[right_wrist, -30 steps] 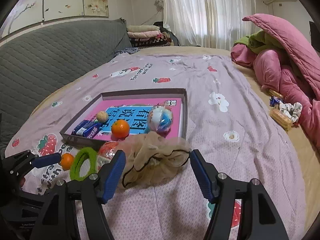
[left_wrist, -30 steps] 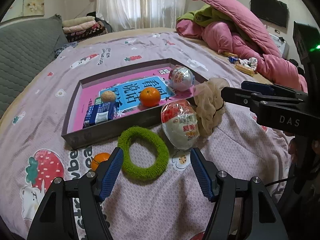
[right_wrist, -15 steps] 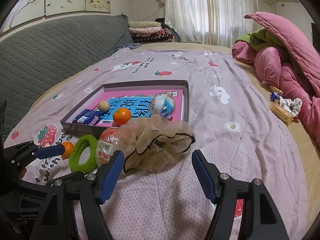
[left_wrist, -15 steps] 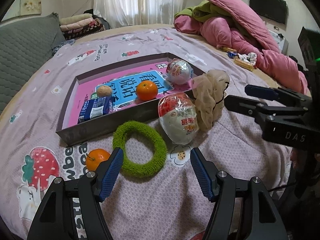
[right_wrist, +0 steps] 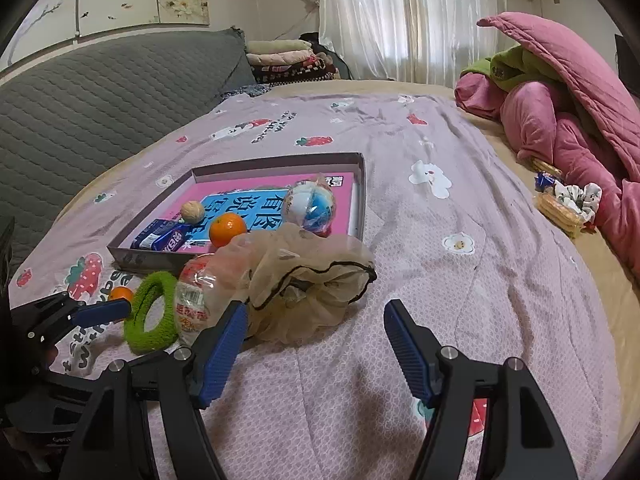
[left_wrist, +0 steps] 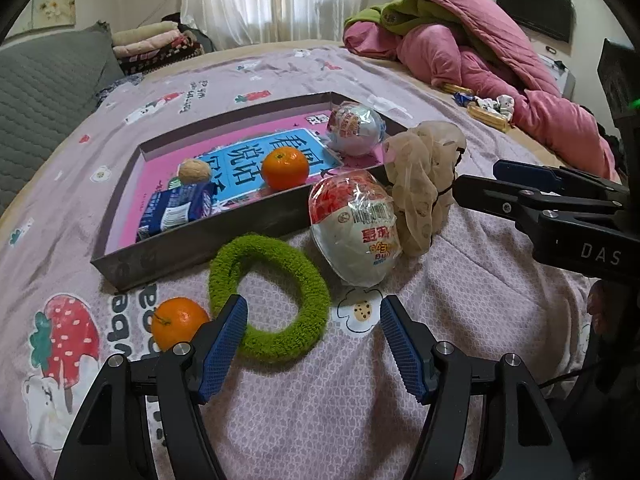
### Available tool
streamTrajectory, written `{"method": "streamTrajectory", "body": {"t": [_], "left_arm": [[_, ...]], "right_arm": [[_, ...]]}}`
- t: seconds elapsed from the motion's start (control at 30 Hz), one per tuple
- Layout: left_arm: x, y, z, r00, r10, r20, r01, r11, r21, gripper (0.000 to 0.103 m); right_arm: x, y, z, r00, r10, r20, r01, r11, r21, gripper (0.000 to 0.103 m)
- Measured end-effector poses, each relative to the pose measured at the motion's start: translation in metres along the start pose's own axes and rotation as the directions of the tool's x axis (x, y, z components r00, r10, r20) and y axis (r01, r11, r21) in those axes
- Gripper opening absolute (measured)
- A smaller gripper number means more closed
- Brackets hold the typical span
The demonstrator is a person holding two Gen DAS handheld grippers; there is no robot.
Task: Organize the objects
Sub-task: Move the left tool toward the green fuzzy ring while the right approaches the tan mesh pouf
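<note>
Okay, my left gripper (left_wrist: 314, 326) hovers with jaws wide apart and empty, right over the near side of the green ring (left_wrist: 270, 296), which lies flat on the bedspread (left_wrist: 400, 420) just outside the tray (left_wrist: 192, 248). My right gripper (right_wrist: 314, 332) is also spread and empty, with the beige mesh pouch (right_wrist: 308, 280) just ahead, its long side crosswise. Left is nearer the ring, right nearer the pouch. Loose outside: one ring, one tangerine (left_wrist: 178, 322), one red-and-white egg (left_wrist: 354, 228), one pouch. In the tray: one tangerine (left_wrist: 285, 168), one walnut (left_wrist: 194, 171), one blue egg (left_wrist: 354, 128), one blue packet (left_wrist: 176, 210).
</note>
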State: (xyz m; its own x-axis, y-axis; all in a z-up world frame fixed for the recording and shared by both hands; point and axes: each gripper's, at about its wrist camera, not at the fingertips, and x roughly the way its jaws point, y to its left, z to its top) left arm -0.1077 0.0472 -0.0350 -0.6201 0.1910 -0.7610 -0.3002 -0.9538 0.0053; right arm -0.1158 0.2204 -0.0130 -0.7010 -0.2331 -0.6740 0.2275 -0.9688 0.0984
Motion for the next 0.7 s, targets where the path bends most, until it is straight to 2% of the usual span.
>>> {"method": "streamTrajectory", "body": {"t": [0.23, 0.37, 0.63, 0.7], "left_arm": [[0.01, -0.004, 0.001, 1.0, -0.002, -0.006, 0.002, 1.0, 0.011, 0.07], [0.013, -0.004, 0.002, 1.0, 0.0, -0.008, 0.001, 1.0, 0.009, 0.07], [0.018, 0.0, 0.003, 1.0, -0.004, -0.015, 0.004, 1.0, 0.0, 0.068], [0.021, 0.001, 0.003, 1.0, -0.003, -0.022, 0.003, 1.0, -0.002, 0.065]], "right_arm": [[0.003, 0.0, 0.002, 1.0, 0.015, 0.012, -0.015, 1.0, 0.022, 0.07], [0.005, -0.002, 0.007, 1.0, -0.005, 0.02, 0.004, 0.999, 0.039, 0.074], [0.022, -0.001, 0.009, 1.0, -0.003, -0.016, 0.003, 0.999, 0.041, 0.074], [0.028, -0.005, 0.008, 1.0, 0.004, -0.03, -0.002, 0.998, 0.056, 0.074]]}}
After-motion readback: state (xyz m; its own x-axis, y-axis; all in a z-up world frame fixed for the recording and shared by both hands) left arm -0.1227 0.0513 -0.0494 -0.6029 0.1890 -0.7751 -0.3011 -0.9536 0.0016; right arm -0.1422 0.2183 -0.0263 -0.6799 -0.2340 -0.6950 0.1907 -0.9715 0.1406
